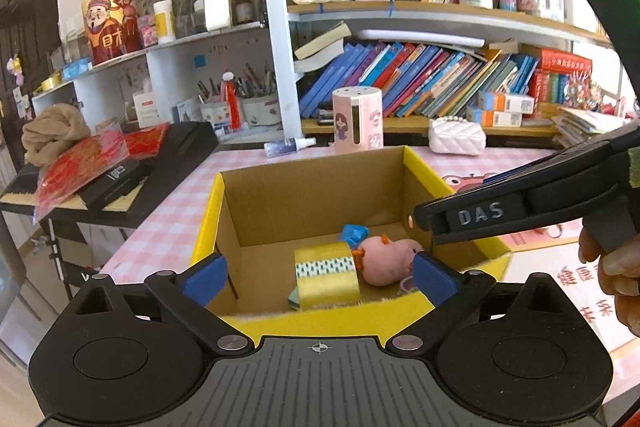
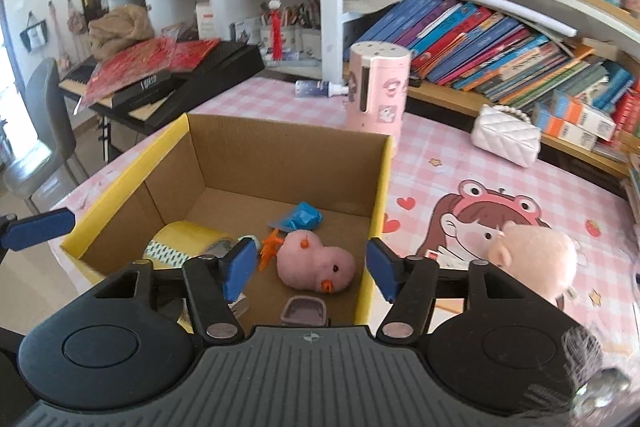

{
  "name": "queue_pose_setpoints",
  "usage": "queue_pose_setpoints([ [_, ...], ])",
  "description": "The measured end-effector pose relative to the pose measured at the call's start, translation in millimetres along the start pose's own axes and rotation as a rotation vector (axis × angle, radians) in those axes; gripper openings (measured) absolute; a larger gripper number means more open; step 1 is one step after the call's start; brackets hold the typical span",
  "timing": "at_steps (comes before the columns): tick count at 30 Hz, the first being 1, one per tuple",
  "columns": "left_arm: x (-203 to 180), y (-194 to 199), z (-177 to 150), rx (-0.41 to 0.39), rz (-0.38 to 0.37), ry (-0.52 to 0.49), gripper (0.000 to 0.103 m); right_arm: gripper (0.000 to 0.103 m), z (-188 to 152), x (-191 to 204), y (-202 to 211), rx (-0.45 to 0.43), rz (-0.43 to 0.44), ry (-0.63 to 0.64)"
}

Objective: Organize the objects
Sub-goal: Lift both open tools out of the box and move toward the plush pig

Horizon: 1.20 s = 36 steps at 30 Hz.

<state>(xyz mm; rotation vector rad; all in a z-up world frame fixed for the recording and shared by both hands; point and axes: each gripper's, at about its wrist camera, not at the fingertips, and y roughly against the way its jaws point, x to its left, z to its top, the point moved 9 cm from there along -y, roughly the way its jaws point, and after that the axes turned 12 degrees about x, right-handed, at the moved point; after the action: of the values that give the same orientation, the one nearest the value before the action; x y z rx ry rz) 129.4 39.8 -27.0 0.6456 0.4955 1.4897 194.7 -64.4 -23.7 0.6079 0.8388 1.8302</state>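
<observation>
An open cardboard box (image 1: 280, 195) with yellow rims (image 2: 380, 179) stands on the pink checked table. Inside lie a yellow tape roll (image 1: 326, 275) (image 2: 188, 243), a pink plush chick (image 1: 386, 261) (image 2: 316, 267), a blue crumpled item (image 1: 354, 233) (image 2: 302, 217) and a small purple container (image 2: 304, 309). My left gripper (image 1: 320, 277) is open and empty above the box's near rim. My right gripper (image 2: 312, 267) is open and empty over the box, and its body shows in the left wrist view (image 1: 520, 211). A pink plush pig (image 2: 536, 259) sits on the table right of the box.
A pink cylindrical dispenser (image 1: 357, 119) (image 2: 378, 91), a spray bottle (image 1: 288, 147) and a white quilted purse (image 1: 457, 137) (image 2: 506, 137) stand behind the box. Bookshelves (image 1: 440, 83) line the back. A black keyboard (image 2: 168, 83) with red packets stands to the left.
</observation>
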Motion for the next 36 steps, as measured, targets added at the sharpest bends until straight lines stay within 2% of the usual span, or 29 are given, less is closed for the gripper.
queue_pose_setpoints([
  [4,5.0,15.2,-6.7,-0.014,-0.005,0.022,0.101,0.066,-11.4,2.1,21.8,-0.04,-0.016,-0.02],
  [9,8.6,30.6,-17.2,-0.017,0.007,0.025,0.101,0.067,-28.4,6.4,36.3,-0.045,-0.021,-0.042],
  [15,14.0,41.0,-38.9,0.028,0.048,0.032,0.101,0.072,-56.7,9.0,49.9,-0.046,-0.048,-0.068],
  [23,18.7,52.6,-73.3,0.088,0.055,0.067,0.101,0.075,-105.3,6.1,59.7,-0.022,-0.113,-0.1],
  [36,9.4,66.4,-96.2,0.113,0.044,0.054,0.101,0.076,-144.0,7.9,68.1,0.017,-0.133,-0.136],
])
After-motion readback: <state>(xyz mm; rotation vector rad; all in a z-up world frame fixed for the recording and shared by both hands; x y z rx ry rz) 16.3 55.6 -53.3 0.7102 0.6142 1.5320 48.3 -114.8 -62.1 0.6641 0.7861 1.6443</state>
